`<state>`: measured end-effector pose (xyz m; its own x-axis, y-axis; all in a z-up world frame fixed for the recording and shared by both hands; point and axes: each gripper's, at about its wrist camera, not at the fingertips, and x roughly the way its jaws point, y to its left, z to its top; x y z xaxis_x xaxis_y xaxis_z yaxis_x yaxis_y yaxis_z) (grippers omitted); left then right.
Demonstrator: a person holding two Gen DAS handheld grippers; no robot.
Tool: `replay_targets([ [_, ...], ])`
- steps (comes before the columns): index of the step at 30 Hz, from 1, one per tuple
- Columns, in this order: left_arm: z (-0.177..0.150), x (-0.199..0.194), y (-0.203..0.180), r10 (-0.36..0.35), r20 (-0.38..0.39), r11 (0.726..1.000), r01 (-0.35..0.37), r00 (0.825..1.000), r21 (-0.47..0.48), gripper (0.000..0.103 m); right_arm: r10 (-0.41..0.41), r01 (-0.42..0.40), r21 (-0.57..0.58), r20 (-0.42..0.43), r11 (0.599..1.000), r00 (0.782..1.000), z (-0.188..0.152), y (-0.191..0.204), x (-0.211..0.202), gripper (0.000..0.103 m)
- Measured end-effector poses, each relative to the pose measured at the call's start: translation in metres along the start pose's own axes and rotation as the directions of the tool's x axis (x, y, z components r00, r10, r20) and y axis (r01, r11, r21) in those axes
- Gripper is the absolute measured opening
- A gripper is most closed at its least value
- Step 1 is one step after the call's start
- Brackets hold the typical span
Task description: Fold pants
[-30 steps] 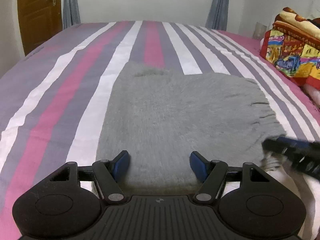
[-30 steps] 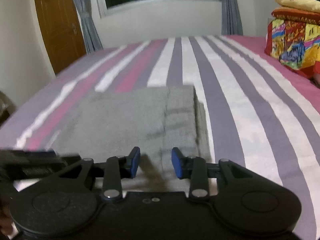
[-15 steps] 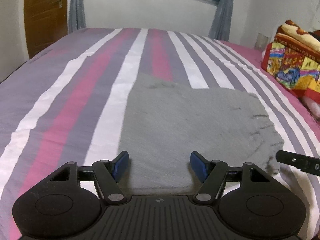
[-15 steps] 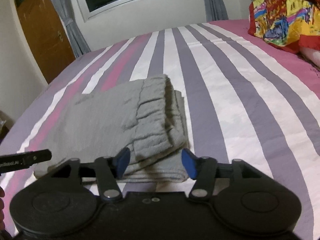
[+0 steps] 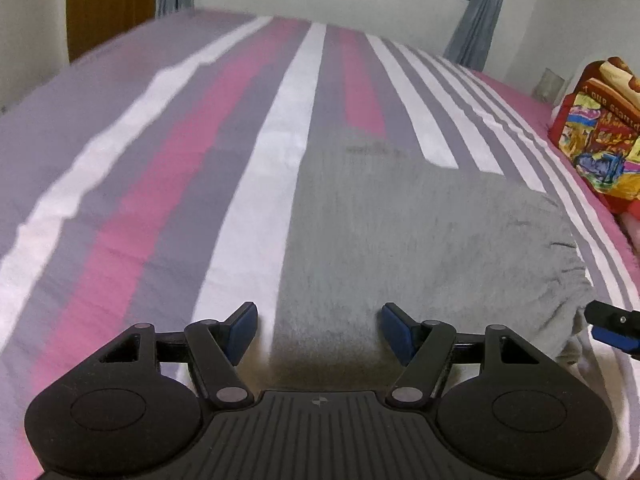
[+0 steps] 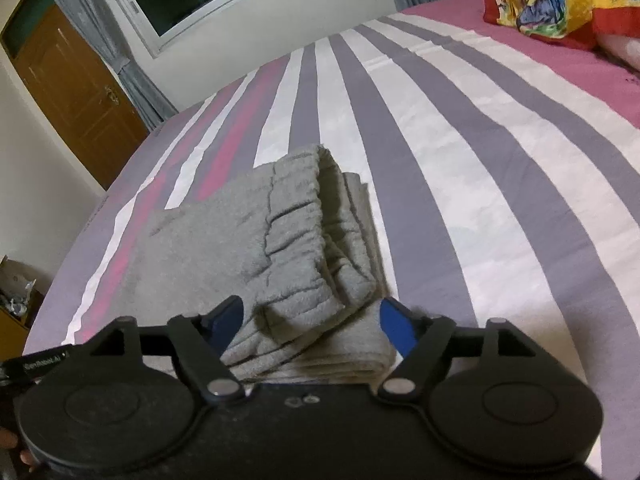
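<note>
Since the earlier frames both grippers have pulled back from the pants (image 5: 420,240), and the right jaws have just been opening, with the waistband corner between them but not pressed. Seen from the left wrist, the left gripper (image 5: 318,330) hangs over the near left edge of the pants with its jaws wide and holding nothing; the grey pants lie flat on the striped bed (image 5: 160,200), and a tip of the right gripper (image 5: 612,326) shows at the right. Seen from the right wrist, the right gripper (image 6: 310,324) stands wide around the folded stack, whose layers sit a little uneven. If a pad catches the fleece while withdrawing, the top layer could probably slide and undo the fold.
</note>
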<state>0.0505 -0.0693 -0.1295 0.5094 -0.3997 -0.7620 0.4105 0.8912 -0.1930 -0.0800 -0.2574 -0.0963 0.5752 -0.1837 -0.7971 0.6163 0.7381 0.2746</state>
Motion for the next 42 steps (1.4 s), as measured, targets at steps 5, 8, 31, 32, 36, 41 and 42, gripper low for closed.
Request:
replay_targets([
  [5,-0.001,0.016,0.01,-0.064,-0.043,0.997,0.063,0.997,-0.036,0.068,0.014,-0.013,0.032,-0.046,0.999,0.999,0.004,-0.008,0.013,0.077],
  [8,0.002,0.026,0.015,-0.109,-0.074,0.992,0.104,0.991,-0.073,0.068,0.047,-0.042,0.074,-0.068,0.996,0.997,0.005,-0.017,0.02,0.08],
  [31,0.017,0.073,0.037,-0.346,-0.13,0.928,0.319,0.929,-0.192,0.06,0.331,-0.283,0.296,-0.127,0.912,0.935,0.018,-0.069,0.058,0.072],
  [32,0.018,0.075,0.035,-0.346,-0.129,0.928,0.318,0.929,-0.196,0.06,0.327,-0.28,0.294,-0.127,0.914,0.936,0.019,-0.067,0.061,0.067],
  [36,0.018,0.075,0.026,-0.331,-0.115,0.931,0.304,0.937,-0.202,0.06,0.3,-0.26,0.253,-0.132,0.932,0.945,0.022,-0.053,0.068,0.06],
  [41,0.02,0.067,0.01,-0.307,-0.094,0.945,0.291,0.947,-0.15,0.056,0.303,-0.273,0.209,-0.126,0.939,0.945,0.025,-0.047,0.056,0.053],
  [42,0.021,0.071,0.009,-0.306,-0.103,0.945,0.289,0.947,-0.151,0.056,0.302,-0.268,0.219,-0.139,0.938,0.943,0.025,-0.049,0.06,0.054],
])
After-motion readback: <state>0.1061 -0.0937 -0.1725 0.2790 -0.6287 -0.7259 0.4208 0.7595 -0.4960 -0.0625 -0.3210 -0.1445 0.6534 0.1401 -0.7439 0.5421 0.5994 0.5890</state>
